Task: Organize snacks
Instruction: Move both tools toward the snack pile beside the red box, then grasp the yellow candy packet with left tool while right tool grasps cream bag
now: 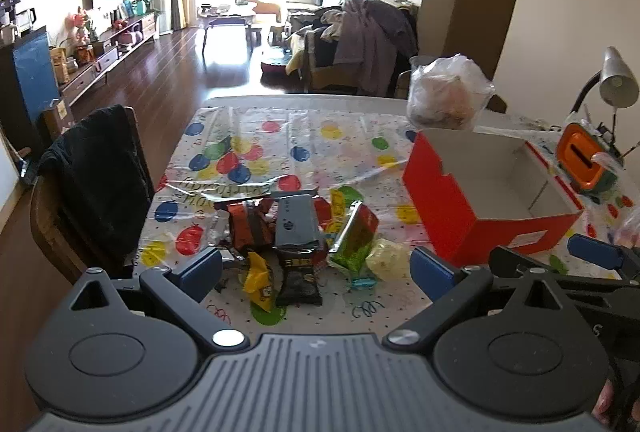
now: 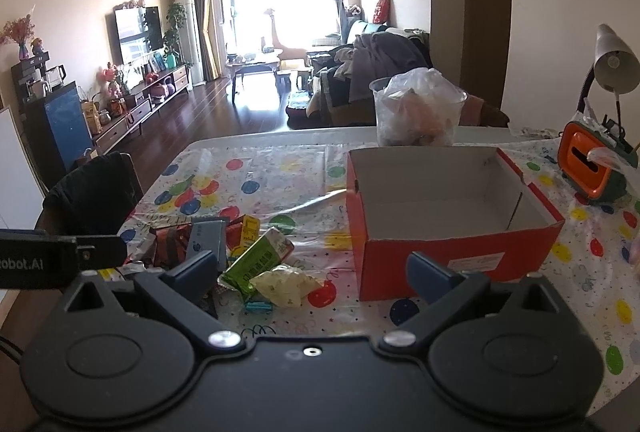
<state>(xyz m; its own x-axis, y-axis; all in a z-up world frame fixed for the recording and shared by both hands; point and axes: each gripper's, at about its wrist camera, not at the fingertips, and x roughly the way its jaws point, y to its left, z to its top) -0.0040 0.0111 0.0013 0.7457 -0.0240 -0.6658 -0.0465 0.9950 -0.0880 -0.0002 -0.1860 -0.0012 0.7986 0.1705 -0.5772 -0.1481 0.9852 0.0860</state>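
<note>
A pile of snack packets (image 1: 298,232) lies on the balloon-print tablecloth: a grey packet (image 1: 296,222), a green one (image 1: 354,238), a yellow one (image 1: 258,278) and a pale wrapped one (image 1: 386,259). My left gripper (image 1: 316,268) hangs open just in front of the pile, holding nothing. To the right stands an open red box (image 1: 480,228), white inside and empty. In the right wrist view the green packet (image 2: 258,258) and the pale one (image 2: 286,286) lie between the fingers of my right gripper (image 2: 312,270), which is open and empty, beside the red box (image 2: 452,248).
A clear plastic bag of food (image 2: 418,111) stands behind the box. An orange and green container (image 2: 592,163) and a desk lamp (image 2: 612,63) are at the far right. A chair with a black garment (image 1: 100,183) stands at the table's left edge.
</note>
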